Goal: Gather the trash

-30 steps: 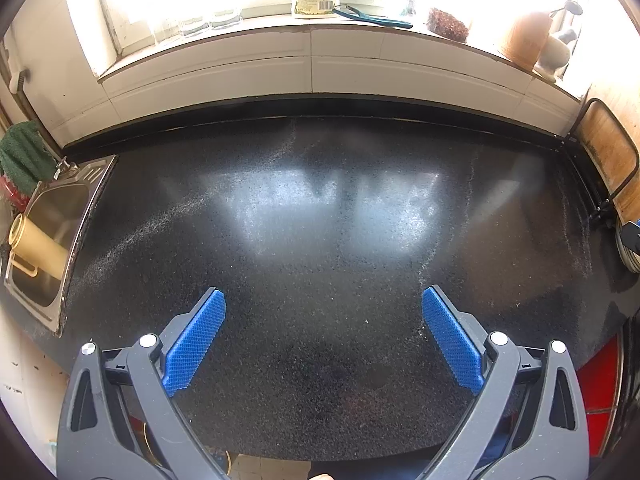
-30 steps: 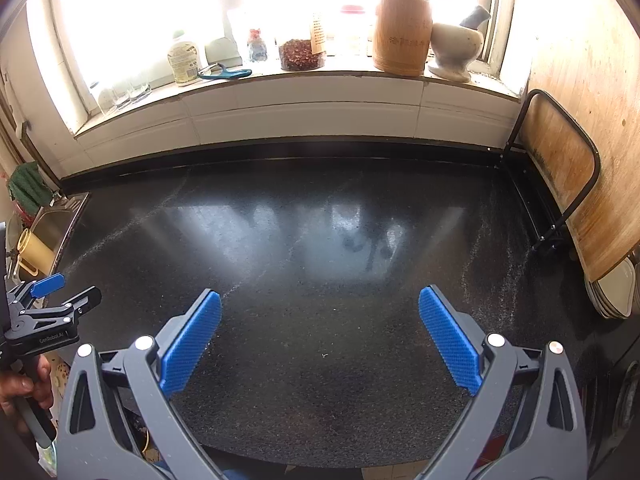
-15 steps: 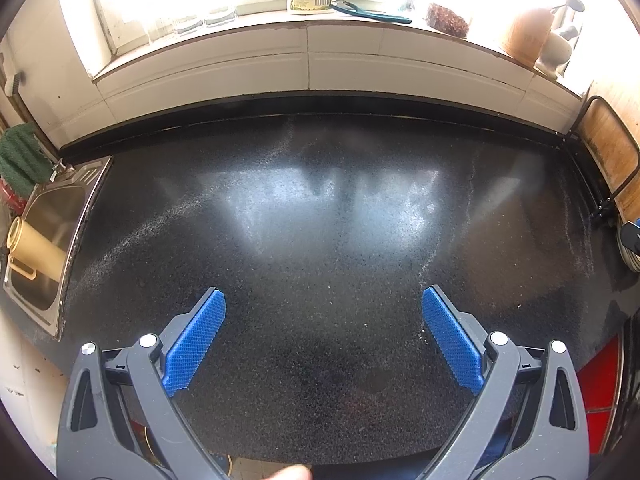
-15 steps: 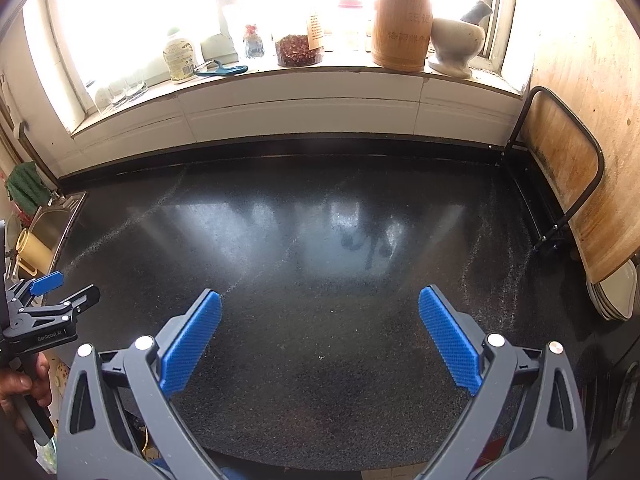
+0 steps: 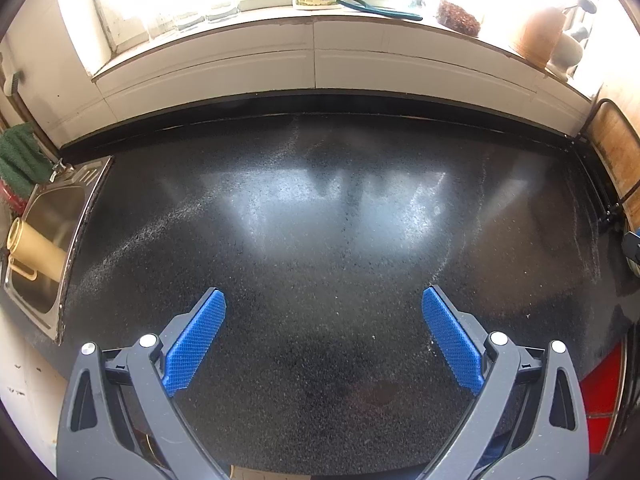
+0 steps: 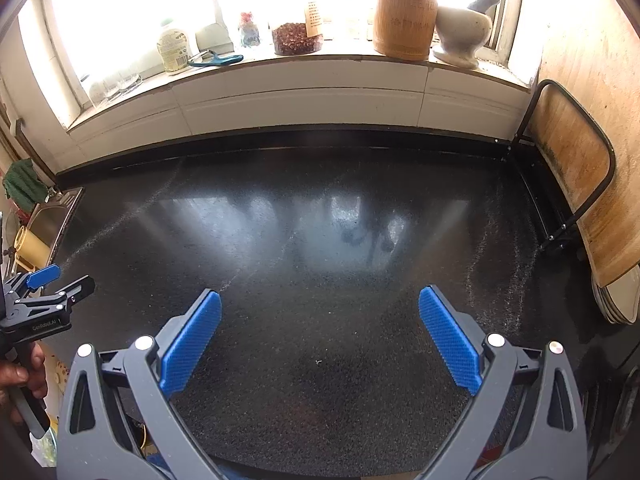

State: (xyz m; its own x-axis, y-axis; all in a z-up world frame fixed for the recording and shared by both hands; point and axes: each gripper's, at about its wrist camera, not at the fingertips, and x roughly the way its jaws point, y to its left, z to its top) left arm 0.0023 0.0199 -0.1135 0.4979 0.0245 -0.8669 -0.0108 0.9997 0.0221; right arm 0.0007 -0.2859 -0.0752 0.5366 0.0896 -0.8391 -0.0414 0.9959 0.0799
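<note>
No piece of trash shows in either view. My left gripper (image 5: 322, 304) hangs open above the black speckled countertop (image 5: 340, 240), nothing between its blue pads. My right gripper (image 6: 320, 304) is open too, over the same countertop (image 6: 320, 240) and further right. The left gripper (image 6: 60, 278) appears again at the left edge of the right wrist view, held by a hand (image 6: 18, 376).
A steel sink (image 5: 44, 232) with a tan cup (image 5: 34, 246) lies at the left. The windowsill carries a bottle (image 6: 173, 49), a teal tool (image 6: 214, 59), a bowl (image 6: 297, 38), a wooden utensil holder (image 6: 405, 18) and a mortar (image 6: 462, 34). A wooden board in a black rack (image 6: 576, 184) and plates (image 6: 618, 300) stand right.
Both grippers have crept slightly forward over the countertop and stay open. The fingertip seen at the bottom of the left wrist view has gone.
</note>
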